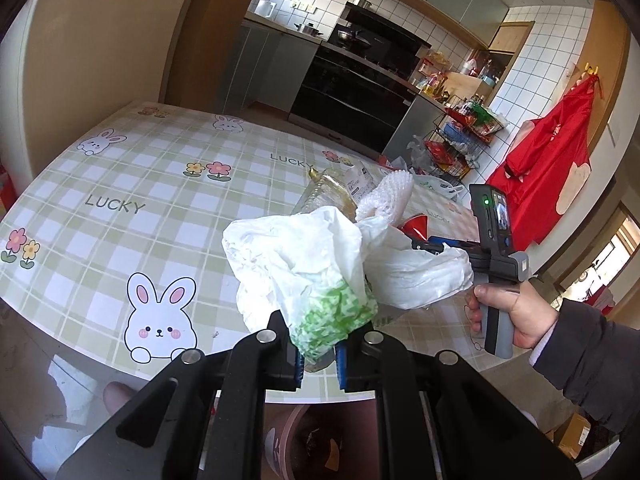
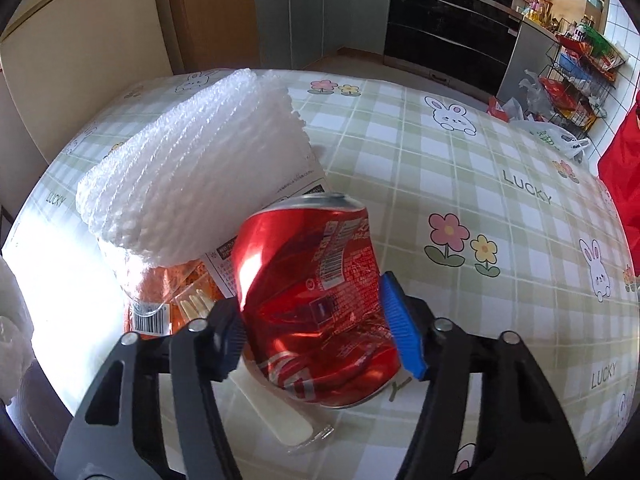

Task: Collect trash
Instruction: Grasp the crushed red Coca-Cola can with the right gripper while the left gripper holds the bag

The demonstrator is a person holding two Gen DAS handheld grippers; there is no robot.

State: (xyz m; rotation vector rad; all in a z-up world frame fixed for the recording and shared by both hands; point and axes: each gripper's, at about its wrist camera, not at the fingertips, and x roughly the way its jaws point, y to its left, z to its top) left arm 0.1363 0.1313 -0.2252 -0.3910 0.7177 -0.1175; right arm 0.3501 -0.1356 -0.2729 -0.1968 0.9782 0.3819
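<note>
1. Where the left hand-held gripper reaches over the worktop's near edge, its blue ribbed pads are drawn narrow and pinch a thin, crumpled white plastic bag with a green print at its lower part; the bag billows above the jaws.
2. Below that gripper, off the worktop's edge, stands a round brownish bin with scraps inside.
3. Behind the bag lie a clear ribbed plastic bottle on its side and a stack of white foam netting, bumpy and layered.
4. Under the netting, in the right wrist view, sits a clear packet with orange contents and a barcode label.
5. The right hand-held gripper stands about half wide, its pads against both sides of a dented, shiny red drink can lying on the worktop; the can bears small print and a barcode too fine to read.
6. A flat pale stick in clear wrap lies in front of the can.
7. The worktop wears a glossy green-and-white check cloth with rabbits, flowers and the word "LUCKY".
8. Beyond it are grey cabinets, a black oven range, white wall tiles, a wire rack of packets and a red apron hanging on the wall.
</note>
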